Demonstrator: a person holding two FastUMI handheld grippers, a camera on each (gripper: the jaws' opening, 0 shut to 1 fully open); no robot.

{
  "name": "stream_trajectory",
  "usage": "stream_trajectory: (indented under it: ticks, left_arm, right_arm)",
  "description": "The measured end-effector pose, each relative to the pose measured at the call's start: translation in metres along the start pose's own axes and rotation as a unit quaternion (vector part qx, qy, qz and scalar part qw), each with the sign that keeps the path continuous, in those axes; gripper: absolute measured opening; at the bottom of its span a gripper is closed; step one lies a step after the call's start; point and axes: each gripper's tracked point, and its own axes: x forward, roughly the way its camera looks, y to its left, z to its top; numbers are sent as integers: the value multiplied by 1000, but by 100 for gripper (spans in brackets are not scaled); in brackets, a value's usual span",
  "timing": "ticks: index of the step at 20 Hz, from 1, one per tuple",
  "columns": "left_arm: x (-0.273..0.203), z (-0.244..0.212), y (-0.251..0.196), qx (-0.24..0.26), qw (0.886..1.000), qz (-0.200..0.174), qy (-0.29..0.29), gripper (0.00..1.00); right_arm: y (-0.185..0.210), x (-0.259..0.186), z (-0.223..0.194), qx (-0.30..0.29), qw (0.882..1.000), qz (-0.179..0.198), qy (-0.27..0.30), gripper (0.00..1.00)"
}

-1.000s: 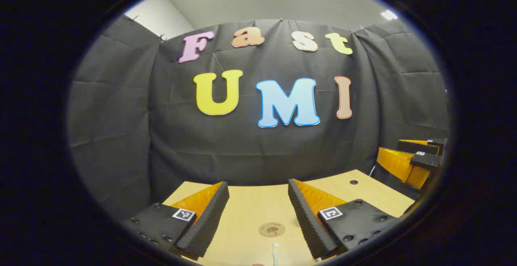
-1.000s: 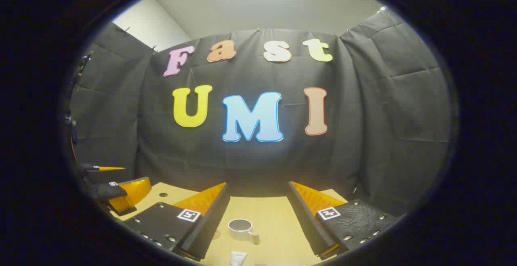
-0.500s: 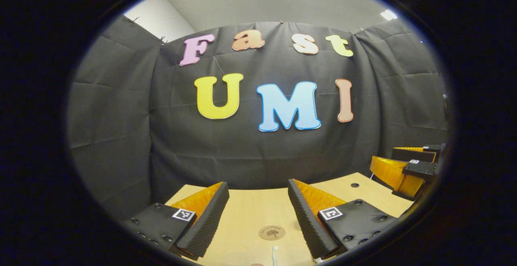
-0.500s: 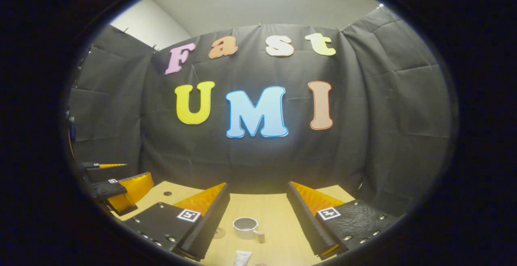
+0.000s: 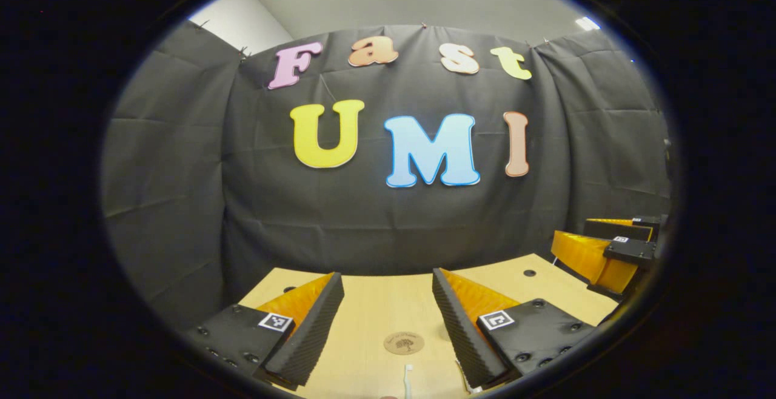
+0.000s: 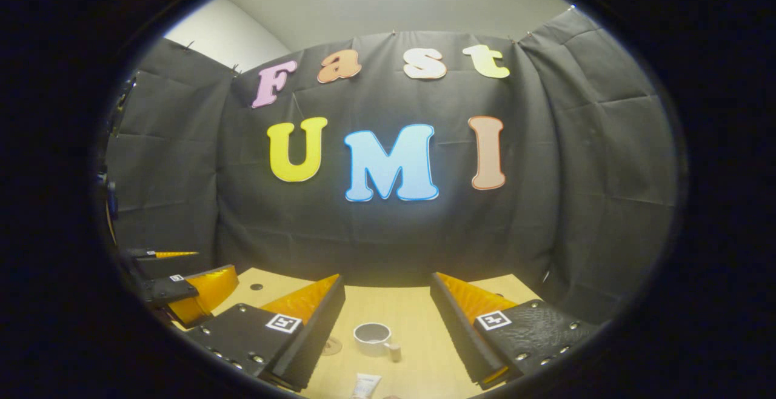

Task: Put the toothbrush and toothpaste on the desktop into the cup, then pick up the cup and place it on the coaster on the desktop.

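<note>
In the left gripper view, a round brown coaster lies on the light wooden desktop between my open left gripper's fingers. The white head of a toothbrush shows just below the coaster. In the right gripper view, a grey cup with a wooden handle stands upright between my open right gripper's fingers. The white toothpaste tube lies nearer, at the bottom edge. The coaster peeks out beside the left finger. Nothing is held by either gripper.
The right gripper shows at the right of the left gripper view; the left gripper shows at the left of the right gripper view. Small round holes mark the desktop near its back edge. Black cloth walls close the booth behind.
Both views have shifted slightly: the coaster, cup and toothpaste sit a bit higher in the frames, and the other gripper has drifted inward. Both grippers stay open.
</note>
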Motion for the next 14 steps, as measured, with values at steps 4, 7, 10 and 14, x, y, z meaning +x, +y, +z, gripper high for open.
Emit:
stream_trajectory:
  ticks: [4,7,10,14]
  left_arm:
    - [5,-30,0,1,999,-2,40,98]
    - [12,-61,3,-5,997,-4,80,96]
    - [15,-103,6,-10,991,-8,131,96]
    - [14,-162,-3,-23,979,-39,201,96]
  right_arm:
    - [8,5,-21,-13,999,18,38,89]
    - [17,2,-51,-17,995,34,90,89]
    - [25,8,-84,-13,989,43,143,89]
    - [29,3,-134,0,975,43,217,89]
